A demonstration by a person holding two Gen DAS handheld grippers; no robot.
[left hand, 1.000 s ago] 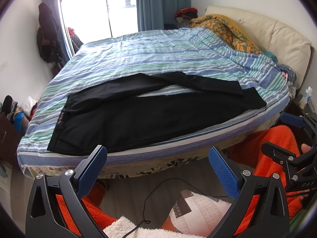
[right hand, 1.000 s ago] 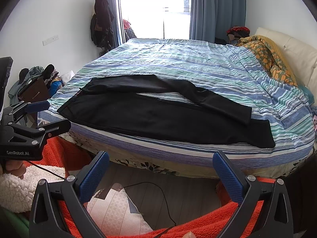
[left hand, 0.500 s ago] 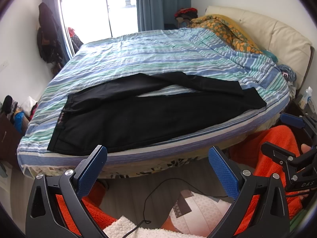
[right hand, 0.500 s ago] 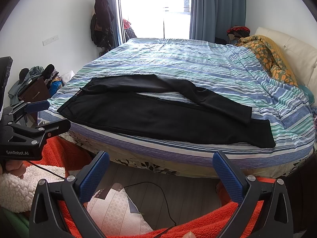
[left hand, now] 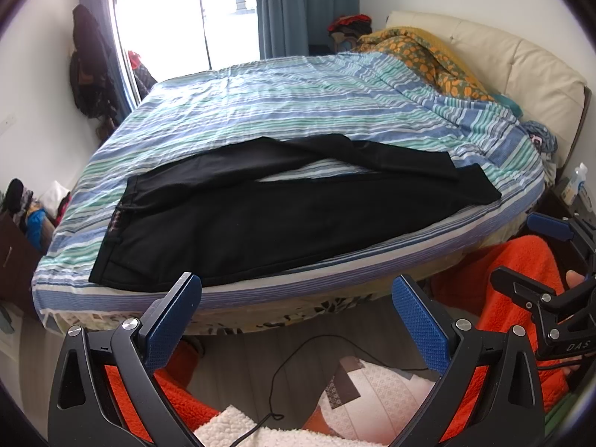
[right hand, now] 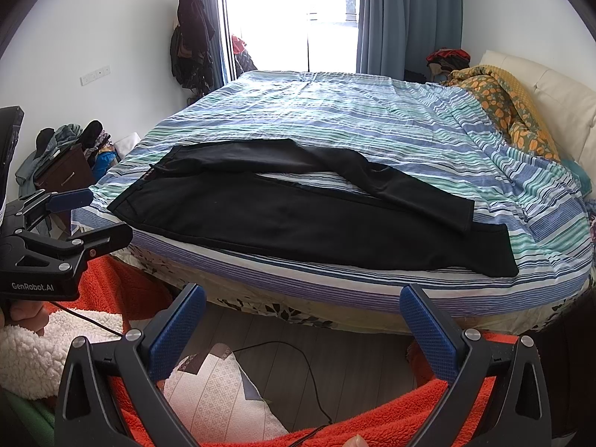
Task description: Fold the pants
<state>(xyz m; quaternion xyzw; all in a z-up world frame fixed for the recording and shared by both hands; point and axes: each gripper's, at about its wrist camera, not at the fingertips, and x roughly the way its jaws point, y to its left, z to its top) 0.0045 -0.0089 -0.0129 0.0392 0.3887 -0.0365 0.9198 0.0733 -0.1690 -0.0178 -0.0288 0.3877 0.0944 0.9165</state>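
Pants [left hand: 283, 219] lie flat on the bed [left hand: 298, 111], close to its near edge. They are black. In the left wrist view they fill the middle of the frame, with the waist at the left and the leg ends at the right. One leg lies straight along the edge. The other leg bends away at the top and comes back to cross over the first leg near the right end. A thin strip of striped sheet shows between the two legs.

At the far left of this view, dark clothes [left hand: 89, 70] hang on the wall beside the window [left hand: 186, 18]. At the bottom, the left gripper [left hand: 298, 320] is held low, in front of the bed and apart from the pants. Its two blue pads [left hand: 175, 320] stand wide apart and hold nothing. An orange blanket [left hand: 428, 52] is bunched at the upper right by the headboard [left hand: 521, 70]. The right gripper [left hand: 521, 260] peeks in at the right edge, its jaws spread with nothing in them.

In the right wrist view, the left gripper [right hand: 89, 216] shows at the left edge. The pants [right hand: 298, 219] lie across the middle. The right gripper [right hand: 301, 324] sits at the bottom, wide open and holding nothing. A black cord [right hand: 309, 376] runs over the floor below.
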